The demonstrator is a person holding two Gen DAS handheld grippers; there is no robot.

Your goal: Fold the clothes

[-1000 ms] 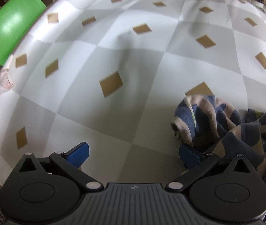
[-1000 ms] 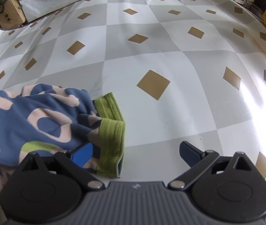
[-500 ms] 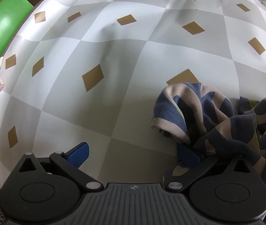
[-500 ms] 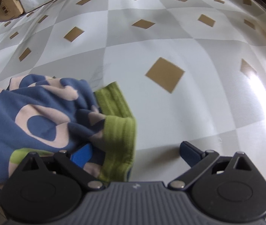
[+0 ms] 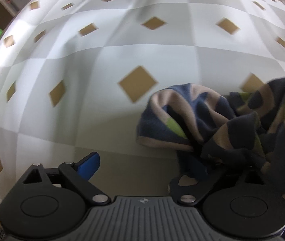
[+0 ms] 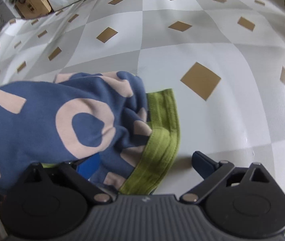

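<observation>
On the checked tablecloth (image 6: 202,46), well inside its edges, the crumpled garment (image 6: 48,120) lies between both tongs, left gripper (image 5: 142,165) closing beside its hem, right gripper (image 6: 144,163) spread wide over the green cuff (image 6: 160,140), apparently seeking corners to spread it.

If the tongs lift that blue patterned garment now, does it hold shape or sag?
Probably sags: the garment lies in soft bunched folds, so unheld parts should hang. It looks like thick knit with a ribbed green hem, likely grippy rather than slippery. The left tongs are closing with cloth draped over one finger; one layer may pull free alone.
</observation>
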